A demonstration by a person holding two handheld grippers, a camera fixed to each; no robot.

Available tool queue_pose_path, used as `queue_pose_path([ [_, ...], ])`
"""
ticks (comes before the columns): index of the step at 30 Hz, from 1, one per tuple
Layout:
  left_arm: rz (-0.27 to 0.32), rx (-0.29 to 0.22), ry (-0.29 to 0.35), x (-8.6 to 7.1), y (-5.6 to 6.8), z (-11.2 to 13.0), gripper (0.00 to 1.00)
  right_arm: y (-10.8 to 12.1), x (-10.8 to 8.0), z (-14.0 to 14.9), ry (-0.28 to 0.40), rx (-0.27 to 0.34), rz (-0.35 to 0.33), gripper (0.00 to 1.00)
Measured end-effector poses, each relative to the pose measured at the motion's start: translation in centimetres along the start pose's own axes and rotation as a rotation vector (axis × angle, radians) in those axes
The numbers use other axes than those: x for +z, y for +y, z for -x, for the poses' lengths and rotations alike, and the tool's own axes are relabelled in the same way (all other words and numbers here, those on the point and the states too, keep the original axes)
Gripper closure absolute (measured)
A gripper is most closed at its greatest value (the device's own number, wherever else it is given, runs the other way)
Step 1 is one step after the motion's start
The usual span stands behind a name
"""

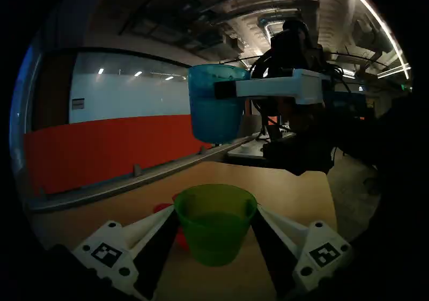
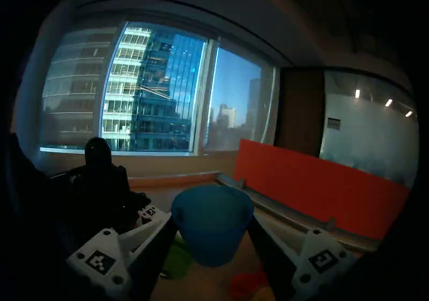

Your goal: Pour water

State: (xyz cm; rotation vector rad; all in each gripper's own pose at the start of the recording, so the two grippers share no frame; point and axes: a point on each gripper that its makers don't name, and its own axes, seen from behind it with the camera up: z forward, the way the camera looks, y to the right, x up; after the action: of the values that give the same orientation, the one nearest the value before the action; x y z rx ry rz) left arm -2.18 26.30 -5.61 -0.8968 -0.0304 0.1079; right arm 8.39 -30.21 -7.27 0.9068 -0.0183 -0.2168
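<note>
currently, the left gripper (image 1: 215,218) is clenching a green cup (image 1: 214,239) at 6 o'clock in the left gripper view, with both fingers pressing on its sides. the cup is standing upright, low over a wooden table (image 1: 292,193); cannot tell whether its base is touching the top. a darker band is showing through the lower wall, but cannot tell if it is water.

the right gripper (image 1: 225,89) is reaching in from 2 o'clock and grasping a blue cup (image 1: 214,110) near 12 o'clock. it is holding the cup upright, higher than the green cup and well apart from it. in the right gripper view the blue cup is sitting at 6 o'clock between both fingers, squeezed from either side, its contents not readable.

a small red object (image 1: 162,207) is lying on the table just behind the green cup, toward 7 o'clock. an orange-red wall panel (image 1: 107,145) is running along at 9 o'clock. in the right gripper view a large window (image 2: 155,86) is showing tower blocks at 11 o'clock.
</note>
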Motion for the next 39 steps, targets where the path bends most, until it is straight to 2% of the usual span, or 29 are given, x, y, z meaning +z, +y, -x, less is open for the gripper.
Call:
queue_pose_path([
  [8, -0.023, 0.008, -0.018, -0.1, -1.2, 0.3, 0.15, 1.1, -0.6, 0.7, 0.002, 0.03, 0.003, 0.12],
  [20, -0.06, 0.005, -0.076, -0.2, -3.7, 2.5, 0.15, 3.3, -2.3, 5.1, -0.055, 0.03, 0.03, 0.12],
  [29, -0.077, 0.01, -0.124, -0.3, -5.2, 4.2, 0.15, 4.3, -3.3, 8.0, -0.08, 0.063, 0.037, 0.12],
  [39, -0.098, 0.011, -0.215, -0.3, -7.0, 7.1, 0.15, 5.0, -3.7, 11.8, -0.125, 0.064, 0.038, 0.11],
])
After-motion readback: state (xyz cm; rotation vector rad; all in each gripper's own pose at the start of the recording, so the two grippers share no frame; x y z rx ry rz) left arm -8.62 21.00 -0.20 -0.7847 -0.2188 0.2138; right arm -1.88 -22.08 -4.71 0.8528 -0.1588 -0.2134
